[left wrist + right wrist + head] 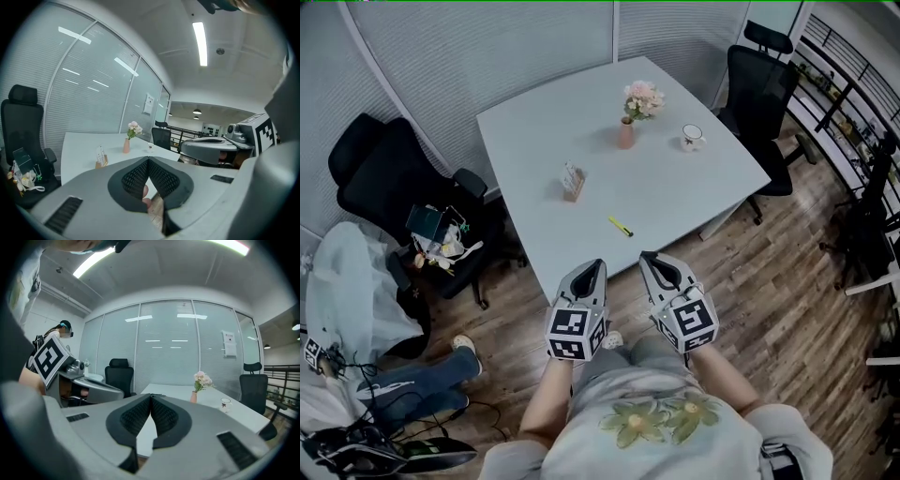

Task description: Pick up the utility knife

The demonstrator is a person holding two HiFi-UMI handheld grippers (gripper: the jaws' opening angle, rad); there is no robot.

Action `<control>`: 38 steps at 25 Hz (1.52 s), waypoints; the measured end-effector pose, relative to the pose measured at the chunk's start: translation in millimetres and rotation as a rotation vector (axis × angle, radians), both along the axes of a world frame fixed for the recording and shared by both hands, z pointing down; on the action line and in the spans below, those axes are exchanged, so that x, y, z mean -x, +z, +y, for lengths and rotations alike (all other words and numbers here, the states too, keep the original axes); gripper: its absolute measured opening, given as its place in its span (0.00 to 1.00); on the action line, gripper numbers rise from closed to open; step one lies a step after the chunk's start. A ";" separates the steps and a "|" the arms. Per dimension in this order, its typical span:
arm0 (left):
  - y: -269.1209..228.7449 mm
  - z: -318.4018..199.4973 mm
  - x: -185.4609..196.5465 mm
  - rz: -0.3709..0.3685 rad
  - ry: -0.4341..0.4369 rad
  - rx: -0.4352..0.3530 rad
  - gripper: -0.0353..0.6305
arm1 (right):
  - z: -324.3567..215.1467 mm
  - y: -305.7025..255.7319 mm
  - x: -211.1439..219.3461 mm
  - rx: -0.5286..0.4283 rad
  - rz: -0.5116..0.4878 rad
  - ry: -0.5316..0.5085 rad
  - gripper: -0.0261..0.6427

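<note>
While the person is standing at the near edge of the white desk, they are holding the left hand-held gripper and the right hand-held gripper side by side in front of their body, both pointing toward the desk. On each one the jaws are sitting narrow, the ribbed dark pads meeting at the tips with nothing between them.

The utility knife, slim and yellow, is lying flat on the desk close to its front edge, just beyond the two sets of tips and apart from both. Farther back and to its left a small card stand is standing, and toward the far side a pink vase of pale flowers and a white mug are sitting near each other. One black office chair is standing off the desk's left side with clutter on its seat, and a second black chair is waiting at the far right corner.
</note>
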State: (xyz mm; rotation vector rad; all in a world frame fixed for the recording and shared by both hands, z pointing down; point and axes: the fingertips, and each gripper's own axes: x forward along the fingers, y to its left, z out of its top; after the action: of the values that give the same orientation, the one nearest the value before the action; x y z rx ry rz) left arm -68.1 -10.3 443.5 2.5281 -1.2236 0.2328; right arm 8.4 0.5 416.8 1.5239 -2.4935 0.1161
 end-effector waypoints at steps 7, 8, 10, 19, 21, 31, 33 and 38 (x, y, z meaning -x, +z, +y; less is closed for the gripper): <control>15.5 -21.8 -4.8 -0.005 -0.026 0.035 0.06 | -33.9 11.9 -7.0 0.014 0.008 -0.008 0.05; 17.5 -26.2 -5.1 -0.006 -0.033 0.040 0.06 | -40.0 12.7 -8.2 0.016 0.006 -0.013 0.05; 20.4 -36.6 -6.5 -0.014 -0.051 0.046 0.06 | -53.0 13.3 -11.5 0.017 0.003 -0.027 0.05; 8.9 -82.6 -25.5 -0.010 -0.147 0.042 0.06 | -107.2 -4.7 -24.1 -0.006 -0.011 -0.161 0.17; 7.2 -90.6 -28.8 -0.009 -0.161 0.041 0.06 | -117.3 -11.4 -24.9 -0.022 -0.017 -0.184 0.25; 16.5 -111.4 -28.9 -0.030 -0.208 0.064 0.06 | -149.4 -5.4 -26.7 -0.016 -0.042 -0.210 0.30; 20.4 -112.3 -26.8 -0.030 -0.214 0.076 0.06 | -152.0 1.5 -25.9 0.001 -0.041 -0.210 0.30; 31.1 -114.2 -21.3 -0.037 -0.227 0.102 0.06 | -157.6 22.7 -23.2 0.047 -0.028 -0.215 0.30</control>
State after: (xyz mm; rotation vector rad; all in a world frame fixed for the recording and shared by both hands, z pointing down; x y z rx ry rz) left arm -46.9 -124.4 474.6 2.2857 -1.4605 0.2806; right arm 31.6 -157.0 439.5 1.2349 -2.6375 0.1599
